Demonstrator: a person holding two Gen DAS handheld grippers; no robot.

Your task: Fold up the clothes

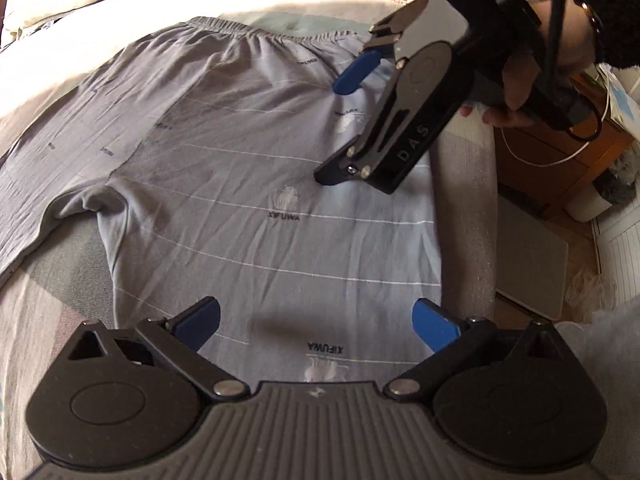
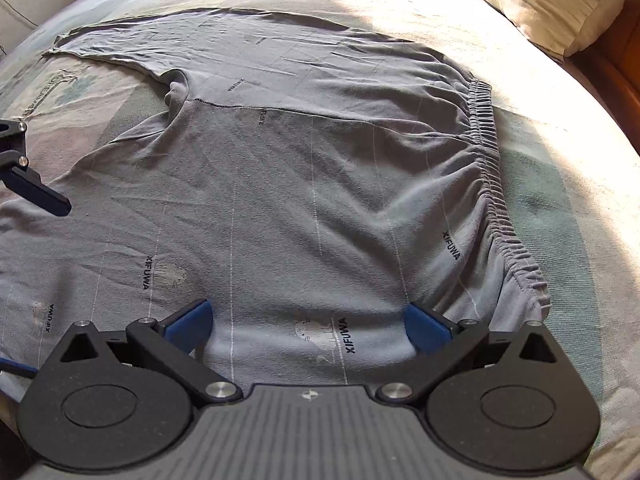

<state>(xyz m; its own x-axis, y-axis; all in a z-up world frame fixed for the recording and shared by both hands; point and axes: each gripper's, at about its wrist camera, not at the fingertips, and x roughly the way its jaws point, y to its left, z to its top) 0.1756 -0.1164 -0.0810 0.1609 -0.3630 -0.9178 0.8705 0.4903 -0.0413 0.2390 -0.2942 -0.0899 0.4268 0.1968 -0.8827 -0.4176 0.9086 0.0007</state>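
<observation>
1. Pants (image 1: 248, 184): grey-blue, thin white stripes, printed logos. They lie spread flat on the bed (image 1: 80, 60), with the waistband (image 2: 492, 168) toward the pillow (image 2: 552, 4) and the two legs diverging from the crotch (image 1: 92, 200). No fold shows in the part in view; the leg ends run out of frame.
2. Handling (judgement): thin, soft knit; light, limp and easily wrinkled. It will drape rather than hold a shape, and is likely to drag on the bedcover. It is not fragile.
3. Where to grip (judgement): the gathered elastic of the waistband is the thickest, firmest edge. The outer side seam of a leg, or a hem, gives a clean doubled edge to pinch.
4. Left gripper (image 1: 316, 324): blue pads wide apart, nothing between them. It hovers over the near leg.
5. Right gripper (image 2: 308, 320): pads equally wide apart and empty. It is low over the cloth, just inside the waistband; contact cannot be judged.
6. Containers: none is visible on the bed. Off the bed at the right, the left view shows only blurred furniture (image 1: 560, 160).
</observation>
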